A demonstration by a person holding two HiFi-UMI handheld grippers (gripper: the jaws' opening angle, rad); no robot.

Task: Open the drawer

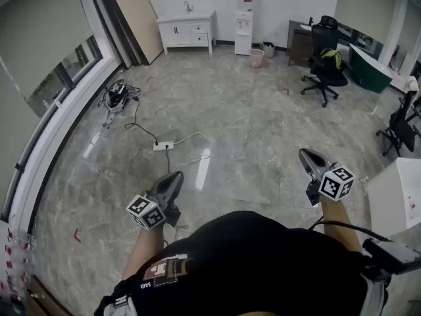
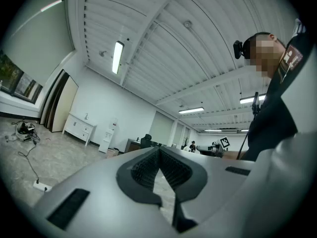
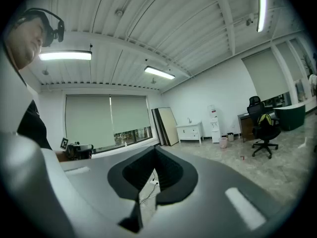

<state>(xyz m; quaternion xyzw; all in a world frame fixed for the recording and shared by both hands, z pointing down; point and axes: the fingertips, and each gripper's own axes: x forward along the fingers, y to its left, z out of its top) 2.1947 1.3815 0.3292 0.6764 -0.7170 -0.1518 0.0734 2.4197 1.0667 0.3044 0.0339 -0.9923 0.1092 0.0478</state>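
White unit (image 1: 393, 199), right: cut by frame edge, front unseen. Far cabinet (image 1: 187, 38): drawers (image 1: 198, 28) too small to make out handles. Chair (image 1: 402, 125) cropped at right edge. Torso (image 1: 250, 262) hides both elbows. Distant figure (image 2: 192, 145): tiny, indistinct.

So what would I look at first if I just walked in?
Two grey grippers stick out at the bottom, the left gripper and the right gripper, both shut and empty. Beyond them spreads a big shiny floor with a white power strip on it, and a white drawer cabinet stands far off at the back wall.
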